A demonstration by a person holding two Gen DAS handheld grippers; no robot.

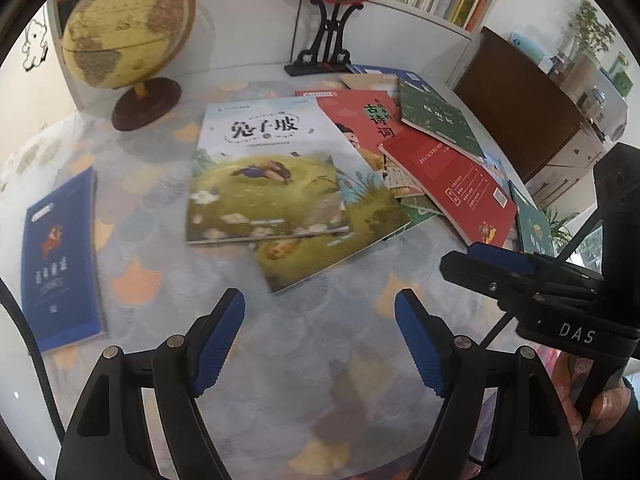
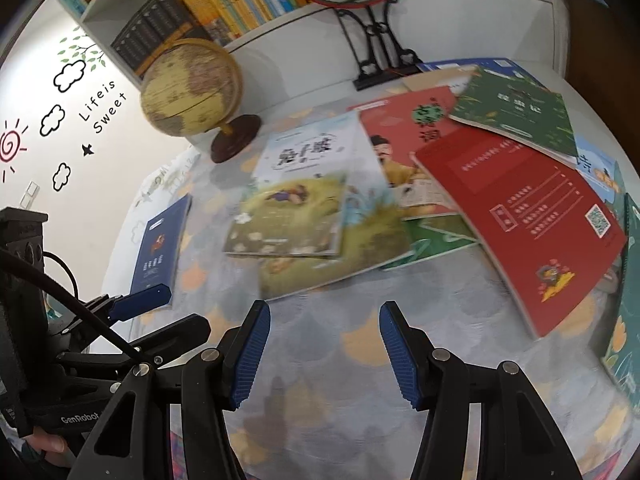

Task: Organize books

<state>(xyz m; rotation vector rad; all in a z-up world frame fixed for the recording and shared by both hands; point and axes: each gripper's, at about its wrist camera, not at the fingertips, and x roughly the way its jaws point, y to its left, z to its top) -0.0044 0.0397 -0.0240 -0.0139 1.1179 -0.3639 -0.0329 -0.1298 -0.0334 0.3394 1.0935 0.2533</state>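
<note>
**Both tongs empty before the scattered books**

Left tongs [image 1: 320, 344] stand wide apart, right tongs [image 2: 324, 354] partly apart, neither holding anything. The rabbit book [image 1: 268, 172] lies flat on the bench [image 1: 320, 400] just ahead, long axis running away, nearer the left tongs.

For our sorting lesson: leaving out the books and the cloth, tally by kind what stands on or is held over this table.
Globe: 1
Floral ornament on black stand: 1
Hand-held grippers: 2, the left hand-held gripper and the right hand-held gripper
Total: 4

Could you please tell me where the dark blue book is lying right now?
The dark blue book lies alone at the table's left edge in both views, below the globe, apart from the pile.
</note>
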